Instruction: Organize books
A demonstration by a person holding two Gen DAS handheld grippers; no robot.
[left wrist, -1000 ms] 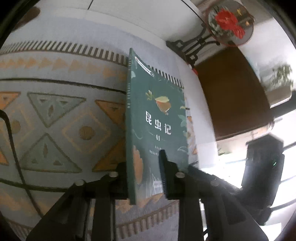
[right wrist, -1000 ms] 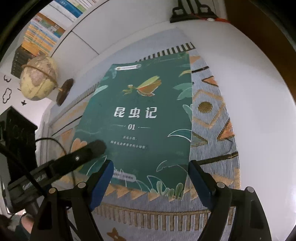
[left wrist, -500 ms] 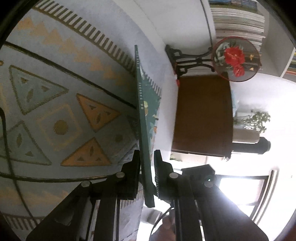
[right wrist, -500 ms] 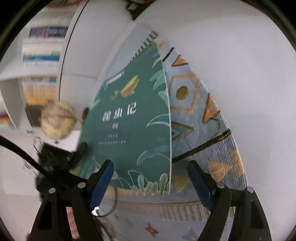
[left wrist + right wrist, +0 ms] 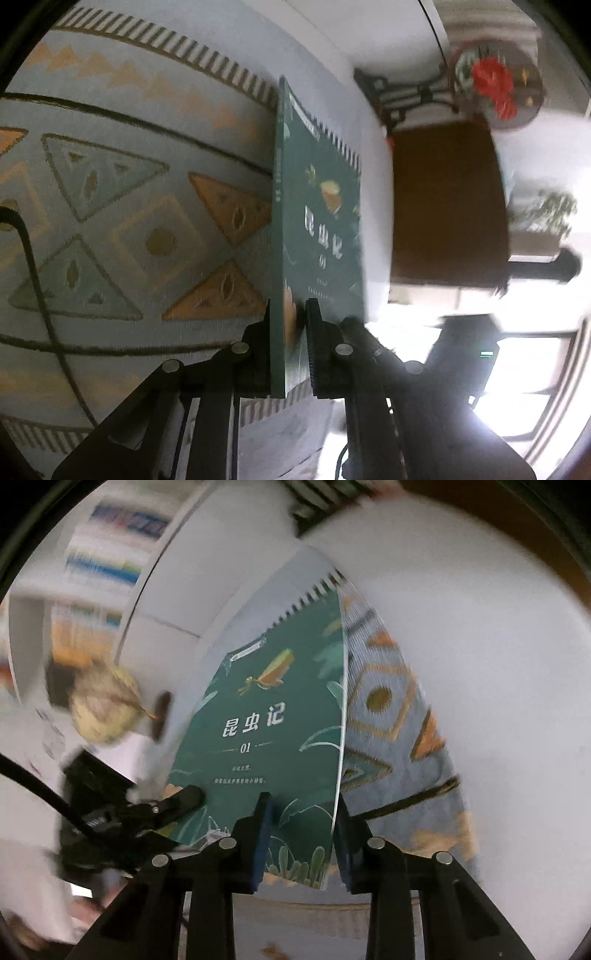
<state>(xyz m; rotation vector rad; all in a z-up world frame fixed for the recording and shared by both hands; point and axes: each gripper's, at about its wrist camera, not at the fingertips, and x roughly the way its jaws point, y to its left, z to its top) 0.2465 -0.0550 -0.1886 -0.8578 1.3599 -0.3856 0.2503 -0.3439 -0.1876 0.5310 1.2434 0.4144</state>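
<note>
A thin dark green book [image 5: 317, 236] with white Chinese title and "01" stands tilted on edge above the patterned rug [image 5: 147, 221]. My left gripper [image 5: 290, 343] is shut on the book's lower spine corner. In the right wrist view the book's cover [image 5: 273, 738] faces me. My right gripper [image 5: 301, 834] has its blue-padded jaws around the book's lower free edge, narrowed but with a gap still showing. The left gripper's finger [image 5: 177, 801] shows at the book's left corner.
The grey rug with orange triangles lies on a white table [image 5: 498, 664]. A globe [image 5: 103, 701] and bookshelves [image 5: 110, 554] stand beyond on the left. A round red-flower ornament on a black stand [image 5: 495, 88] and a brown panel [image 5: 447, 206] are to the right.
The book was lifted from lying on the rug to standing on edge in my left gripper. My right gripper's jaws have closed in around its lower edge.
</note>
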